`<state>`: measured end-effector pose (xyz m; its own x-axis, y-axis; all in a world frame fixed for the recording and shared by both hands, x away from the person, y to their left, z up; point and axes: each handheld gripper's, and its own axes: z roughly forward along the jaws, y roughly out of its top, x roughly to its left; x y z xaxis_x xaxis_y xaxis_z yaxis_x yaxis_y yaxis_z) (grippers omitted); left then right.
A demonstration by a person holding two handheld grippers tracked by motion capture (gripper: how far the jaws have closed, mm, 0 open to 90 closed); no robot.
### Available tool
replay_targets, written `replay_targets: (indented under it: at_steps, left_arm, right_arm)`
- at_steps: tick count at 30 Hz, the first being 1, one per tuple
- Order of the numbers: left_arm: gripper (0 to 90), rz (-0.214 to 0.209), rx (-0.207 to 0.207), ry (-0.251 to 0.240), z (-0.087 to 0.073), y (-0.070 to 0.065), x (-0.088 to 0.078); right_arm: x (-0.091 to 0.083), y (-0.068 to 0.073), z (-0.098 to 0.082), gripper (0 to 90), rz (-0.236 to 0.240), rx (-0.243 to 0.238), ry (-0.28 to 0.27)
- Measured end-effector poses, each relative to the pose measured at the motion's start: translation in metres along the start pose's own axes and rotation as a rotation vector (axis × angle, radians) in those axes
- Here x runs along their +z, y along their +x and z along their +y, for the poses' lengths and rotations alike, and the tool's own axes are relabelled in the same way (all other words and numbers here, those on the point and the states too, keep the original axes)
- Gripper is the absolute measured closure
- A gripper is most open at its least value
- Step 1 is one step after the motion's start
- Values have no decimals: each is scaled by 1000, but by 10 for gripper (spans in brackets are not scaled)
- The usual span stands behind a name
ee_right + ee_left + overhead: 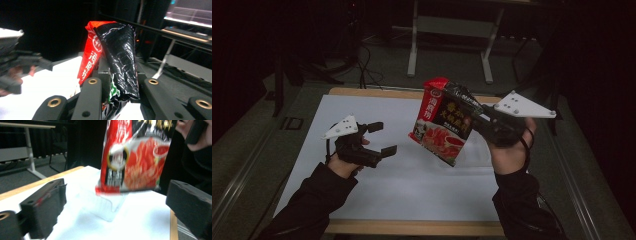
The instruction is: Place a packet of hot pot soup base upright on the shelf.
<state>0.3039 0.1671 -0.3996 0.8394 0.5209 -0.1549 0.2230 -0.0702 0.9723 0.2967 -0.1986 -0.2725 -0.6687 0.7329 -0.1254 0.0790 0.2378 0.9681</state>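
The red and black snack bag (443, 120) hangs in the air above the white table top (377, 190), pinched at its black upper corner by your right tongs (472, 111), jaws pressed together on the foil. The bag's lower edge tilts toward your left tongs (379, 139). Those sit low and well apart from it, jaws spread wide, nothing between them.
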Motion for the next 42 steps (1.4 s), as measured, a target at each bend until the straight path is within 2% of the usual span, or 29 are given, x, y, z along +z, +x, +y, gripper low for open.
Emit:
replay_targets:
  at_steps: [3, 10, 11, 13, 19, 23, 26, 30, 33, 34, 38, 39, 40, 42]
  left_arm:
    - [19, 19, 13, -5, -6, 0, -5]
    - [0, 40, -33, 10, -22, 4, -12]
    - [0, 55, -21, 11, -25, 4, -13]
    - [0, 51, -7, 26, -31, 3, -14]
    - [0, 83, 48, 36, -50, 0, -14]
    - [0, 99, 50, 27, -61, 1, -14]
    - [0, 113, 55, 38, -67, 0, -14]
    - [0, 116, 60, 42, -74, -1, -13]
    - [0, 115, 66, 47, -76, -2, -12]
    - [1, 115, 59, 45, -79, -1, -11]
    - [1, 114, 55, 40, -80, -1, -12]
    - [1, 96, 28, 52, -81, 0, -11]
    - [1, 95, 28, 52, -81, 0, -12]
    - [1, 106, 31, 51, -82, 0, -12]
  right_arm:
    - [-1, -6, 4, 773, -39, -11, -16]
    - [-5, -18, 12, 772, -142, -12, -31]
    - [-6, -21, 12, 772, -154, -1, -31]
    - [-8, -27, 11, 772, -183, 18, -35]
    - [-12, -42, 1, 772, -279, 45, -32]
    - [-12, -51, -9, 772, -356, 66, -12]
    - [-13, -57, -18, 771, -405, 88, 4]
    - [-12, -63, -29, 772, -446, 88, 25]
    - [-11, -65, -32, 772, -453, 87, 30]
    - [-7, -68, -42, 772, -476, 87, 53]
    - [-4, -71, -51, 771, -486, 93, 71]
    - [-4, -71, -51, 771, -486, 93, 71]
    - [-1, -73, -60, 771, -489, 100, 83]
    - [2, -75, -66, 771, -493, 107, 93]
